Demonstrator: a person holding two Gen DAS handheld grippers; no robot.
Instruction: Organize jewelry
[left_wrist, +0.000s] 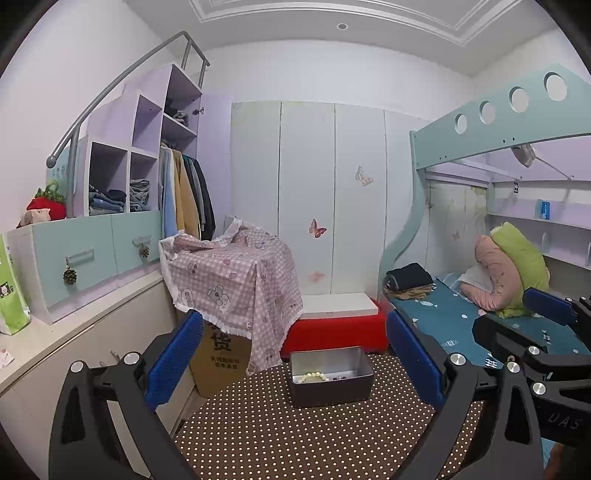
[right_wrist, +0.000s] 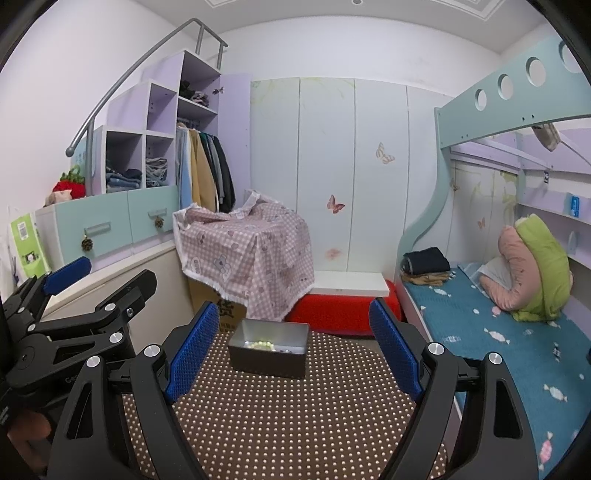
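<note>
light: bright, even | shadows: soft | focus: sharp | edges: fisheye-bent, dark corners

Bracelet (left_wrist: 314, 377) in tin (left_wrist: 332, 391), tin on table (left_wrist: 295, 443), bed (left_wrist: 461, 317) right

The counter (left_wrist: 258, 435) wears a brown cloth with cream polka dots. On it, a dark grey tin box (left_wrist: 330, 376) with a silvery inside holds a pale cream bead bracelet (left_wrist: 313, 376). Behind: a pink-and-white checked cover (left_wrist: 236, 273), a red bench (left_wrist: 332, 332), and a teal candy-print bedsheet (right_wrist: 480, 332).
</note>
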